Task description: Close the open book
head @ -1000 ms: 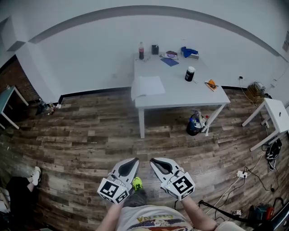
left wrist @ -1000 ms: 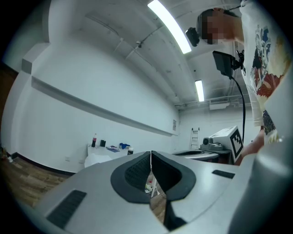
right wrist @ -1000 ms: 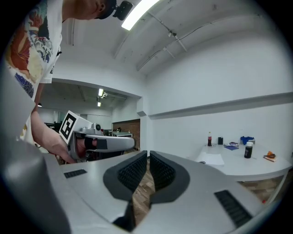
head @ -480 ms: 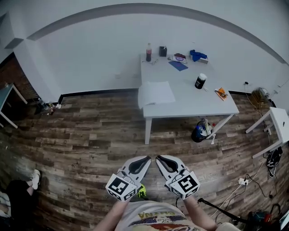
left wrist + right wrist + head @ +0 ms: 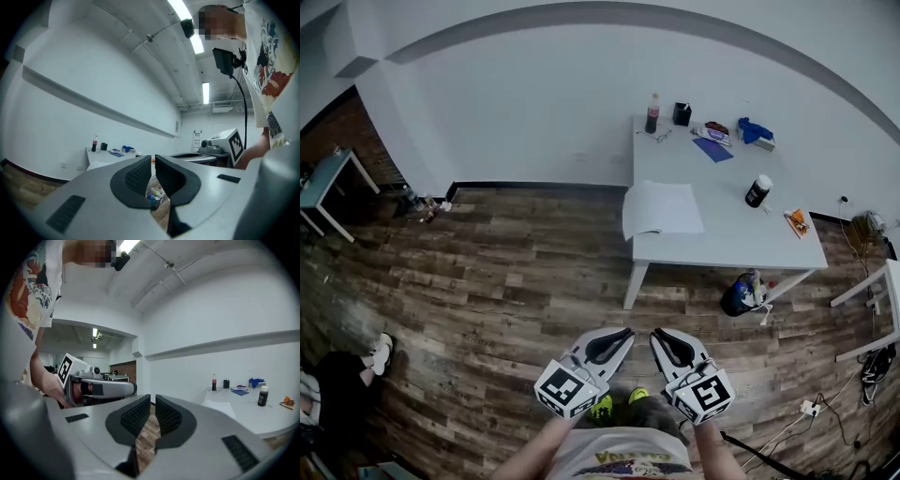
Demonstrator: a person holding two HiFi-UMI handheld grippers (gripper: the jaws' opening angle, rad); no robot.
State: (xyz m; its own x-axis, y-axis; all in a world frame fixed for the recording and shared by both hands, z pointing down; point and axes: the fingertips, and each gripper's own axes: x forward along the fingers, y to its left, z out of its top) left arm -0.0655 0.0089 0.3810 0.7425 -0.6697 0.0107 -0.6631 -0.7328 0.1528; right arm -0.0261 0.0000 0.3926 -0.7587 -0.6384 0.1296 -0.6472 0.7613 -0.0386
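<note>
Two empty tools, left tool (image 5: 622, 337) and right tool (image 5: 662, 338), sit pressed together at lower centre, well apart from the open book (image 5: 663, 208) overhanging the bench (image 5: 741, 239) edge at upper right, where a careless push could slide it off.

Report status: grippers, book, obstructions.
Left gripper shut, empty; right gripper shut, empty; both well short of the table. Open book lies flat at the table's left edge, untouched. Only wood floor between; nothing on the book.
</note>
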